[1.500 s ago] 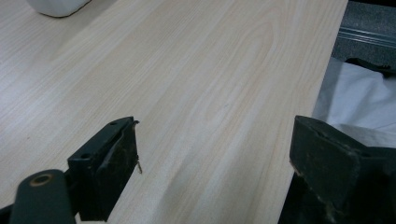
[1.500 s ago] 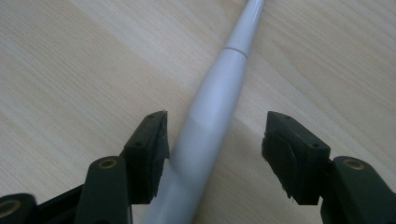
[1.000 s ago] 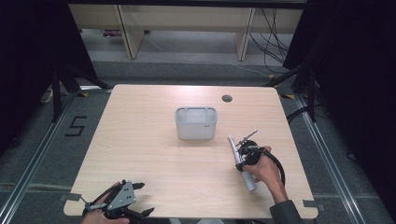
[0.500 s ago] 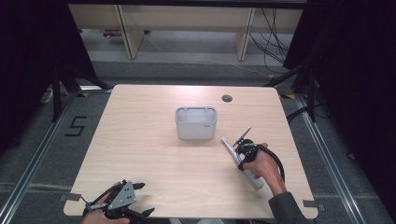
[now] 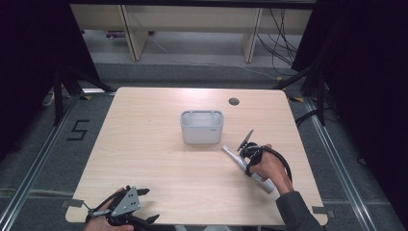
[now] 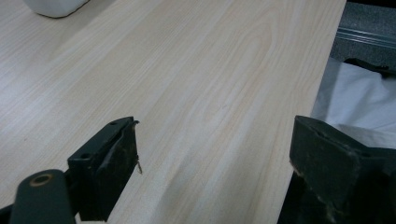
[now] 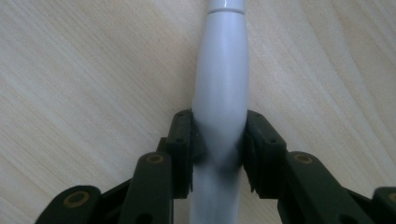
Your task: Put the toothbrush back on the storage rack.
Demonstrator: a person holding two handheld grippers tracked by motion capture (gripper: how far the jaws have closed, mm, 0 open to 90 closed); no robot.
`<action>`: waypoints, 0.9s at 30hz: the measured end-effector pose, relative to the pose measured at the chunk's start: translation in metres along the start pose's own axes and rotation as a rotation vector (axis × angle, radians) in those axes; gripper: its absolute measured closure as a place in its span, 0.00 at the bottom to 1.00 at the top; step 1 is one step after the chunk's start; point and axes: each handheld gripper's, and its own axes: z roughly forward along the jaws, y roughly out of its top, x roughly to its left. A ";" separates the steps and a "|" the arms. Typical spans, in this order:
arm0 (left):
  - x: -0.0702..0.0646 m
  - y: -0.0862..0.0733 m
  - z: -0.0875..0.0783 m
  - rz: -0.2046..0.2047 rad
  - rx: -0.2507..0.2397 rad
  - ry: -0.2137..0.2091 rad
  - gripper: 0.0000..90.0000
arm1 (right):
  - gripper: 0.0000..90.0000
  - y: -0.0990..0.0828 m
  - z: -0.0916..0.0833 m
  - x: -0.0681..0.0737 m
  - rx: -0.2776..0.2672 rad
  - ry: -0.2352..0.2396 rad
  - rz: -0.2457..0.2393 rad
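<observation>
Both jaws of the right gripper (image 7: 218, 140) have just been closing and now press on either side of a smooth, pale grey, slender plastic handle (image 7: 220, 88) — an object shaped like an electric toothbrush body, with a narrower white neck at its far end. In the right gripper view the black pads meet the rounded sides of the handle at its widest part, and the handle runs straight up between them against the wood grain.

From the high view, this handle (image 5: 232, 156) lies at a slant on the right half of the light wooden table (image 5: 149, 144), its thin end pointing toward the far left and its thicker end (image 5: 265, 185) showing on the near side of the person's right hand (image 5: 269, 168). Whether it rests on the table or is slightly raised cannot be told. The right gripper (image 5: 245, 153) sits over the handle's middle, with a black cable looping around the hand.

Just beyond the handle's thin end, near the table's centre, stands a small white rectangular plastic bin (image 5: 202, 127), open at the top. A small dark round hole (image 5: 234, 101) marks the table near its far edge.

At the near left corner, the left gripper (image 5: 144, 207) is held in the person's left hand (image 5: 103, 224) — well apart from the handle. In the left gripper view its two black jaws stand wide apart with bare wood between them.
</observation>
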 end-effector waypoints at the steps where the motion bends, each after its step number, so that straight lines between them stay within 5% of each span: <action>1: 0.000 0.000 0.000 -0.007 -0.006 -0.002 0.16 | 0.74 0.000 0.000 0.000 0.002 -0.001 0.002; 16: -0.001 0.000 0.001 -0.007 -0.011 0.011 0.16 | 0.74 0.007 -0.002 0.000 0.060 0.027 -0.016; 27: 0.001 0.000 0.000 0.015 0.006 0.018 0.16 | 0.74 -0.004 -0.007 -0.002 0.012 0.004 -0.040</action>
